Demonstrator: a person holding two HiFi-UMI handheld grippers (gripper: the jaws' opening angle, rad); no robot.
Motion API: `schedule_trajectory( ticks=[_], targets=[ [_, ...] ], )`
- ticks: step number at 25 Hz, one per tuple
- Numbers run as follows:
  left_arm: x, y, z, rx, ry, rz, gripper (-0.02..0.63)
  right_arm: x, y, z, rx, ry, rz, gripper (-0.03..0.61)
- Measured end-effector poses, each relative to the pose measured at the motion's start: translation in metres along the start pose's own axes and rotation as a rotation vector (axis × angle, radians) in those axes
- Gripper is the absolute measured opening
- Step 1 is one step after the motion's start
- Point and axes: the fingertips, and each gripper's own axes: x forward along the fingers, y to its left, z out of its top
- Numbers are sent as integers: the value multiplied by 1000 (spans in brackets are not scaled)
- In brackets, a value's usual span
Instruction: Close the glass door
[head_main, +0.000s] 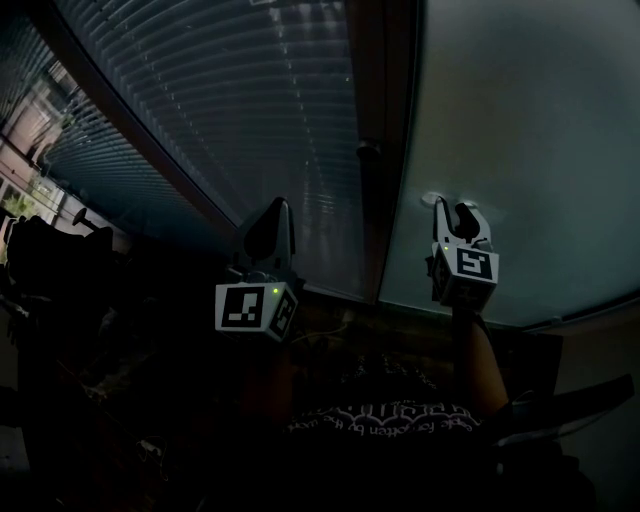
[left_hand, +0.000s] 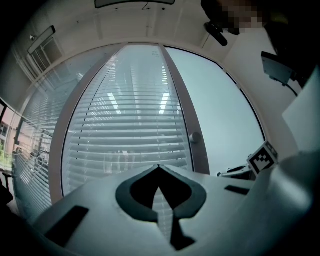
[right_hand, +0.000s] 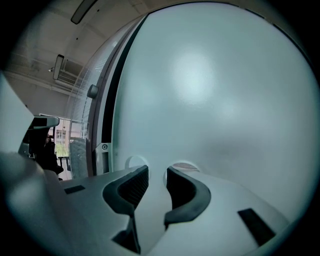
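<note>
Glass door (head_main: 530, 130), a pale frosted pane, fills the right half of the head view, and the rest of the scene lies to its left. At the far left, daylight and some dim shapes show through a window. Next comes a wide glazed panel with slatted blinds (head_main: 230, 90) behind it, which slants across the upper left. The left gripper (head_main: 277, 210) is raised in front of these blinds. In the left gripper view its jaws are pressed together at the tips, with nothing between them and the slats beyond. A dark upright frame (head_main: 388, 90) divides the blinds from the frosted pane, and a small round knob (head_main: 368, 149) sticks out from it. To the right of the frame, the right gripper (head_main: 455, 212) is held up to the door. In the right gripper view its jaws stand a little apart and hold nothing, and their tips lie right at the frosted surface, where faint round reflections show. That view also shows a dark strip along the door's left edge.
</note>
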Motion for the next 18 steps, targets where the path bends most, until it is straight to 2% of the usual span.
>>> schedule_trajectory(
  ticks=[10, 15, 18],
  targets=[
    [2, -10, 2, -4, -5, -12, 2, -2, 4, -1, -28, 20, 30, 110],
    [1, -18, 5, -10, -15, -25, 2, -21, 5, -6, -36, 49, 53, 110],
    [-5, -24, 8, -10, -19, -34, 2, -38, 2, 0, -34, 26, 46, 110]
  ],
)
